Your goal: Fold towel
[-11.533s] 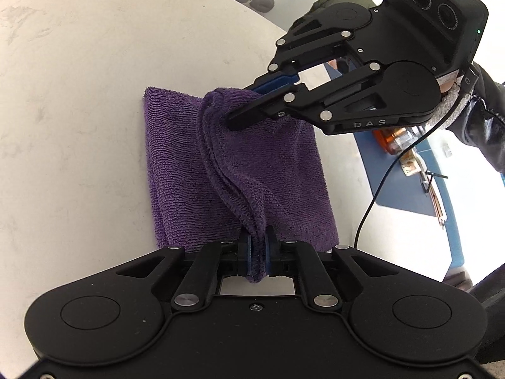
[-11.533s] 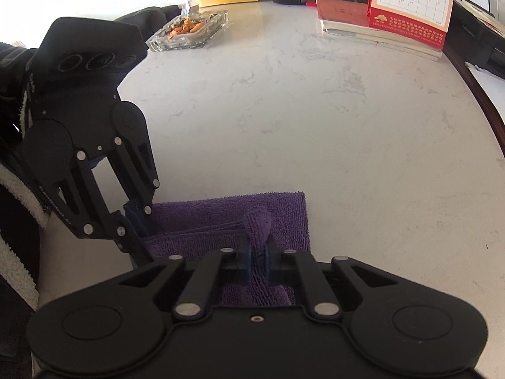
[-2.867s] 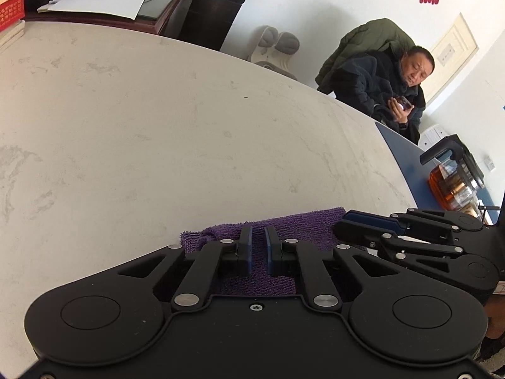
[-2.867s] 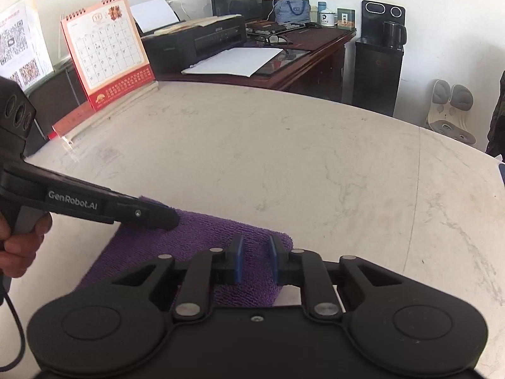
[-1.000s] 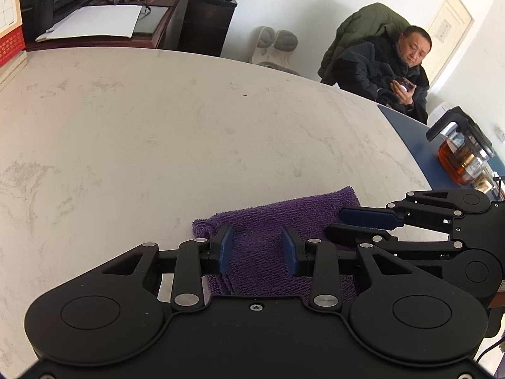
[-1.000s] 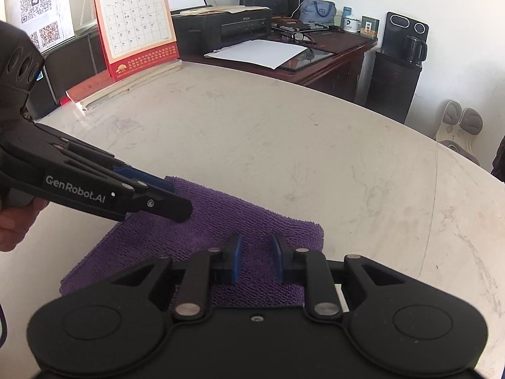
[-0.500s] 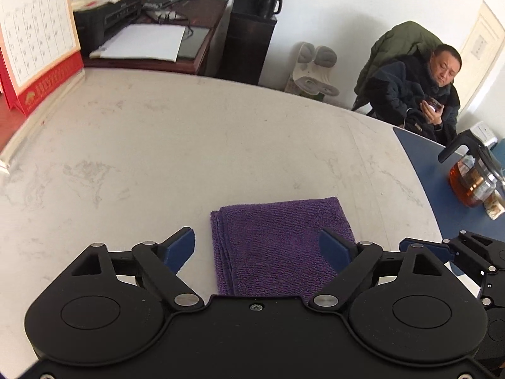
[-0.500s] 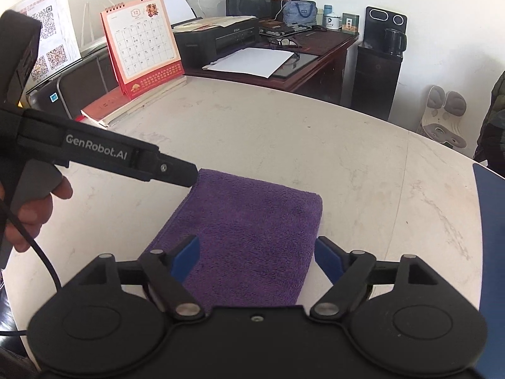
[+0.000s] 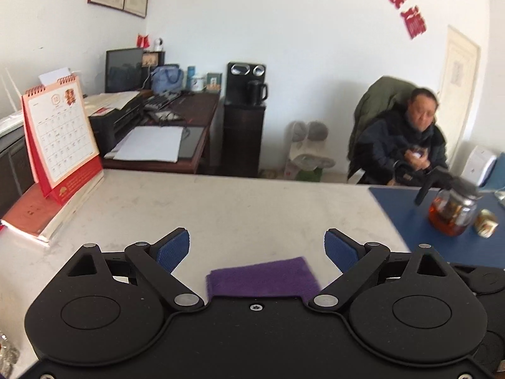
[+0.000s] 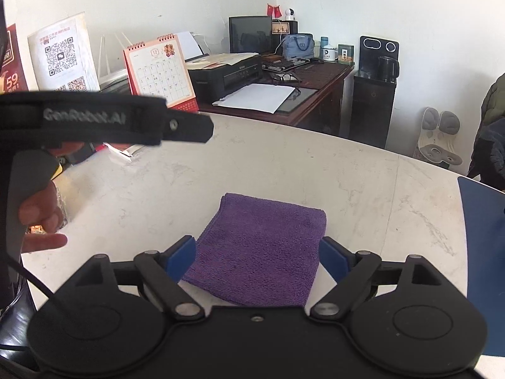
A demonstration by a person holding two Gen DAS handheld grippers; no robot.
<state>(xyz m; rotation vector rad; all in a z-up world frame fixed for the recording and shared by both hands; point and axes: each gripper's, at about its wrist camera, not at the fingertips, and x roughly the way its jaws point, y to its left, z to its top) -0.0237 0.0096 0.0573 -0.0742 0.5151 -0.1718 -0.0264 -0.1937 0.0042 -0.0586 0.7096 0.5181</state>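
The purple towel point(image 10: 263, 249) lies folded into a flat rectangle on the white marble table point(image 10: 284, 164). My right gripper point(image 10: 258, 257) hovers above its near end. Its jaws are opening, and the blue pads point(image 10: 181, 257) stand wide of the towel's edges without touching it. My left gripper point(image 9: 257, 249) is raised higher, and its jaws are opening too with nothing between them. Only the far strip of the towel point(image 9: 262, 276) shows below it. In the right wrist view the left gripper point(image 10: 202, 131) crosses the upper left, held by a hand point(image 10: 41, 218).
A red desk calendar point(image 9: 60, 145) stands on a book at the table's far left. A glass teapot point(image 9: 451, 214) sits on a blue table point(image 9: 410, 214) to the right. A person point(image 9: 407, 145) sits beyond the table. A dark desk with a printer point(image 10: 230, 72) stands behind.
Both grippers went from nearly shut over the towel to wide open. Both have risen and pulled back, the left one more. The towel stays flat on the table.
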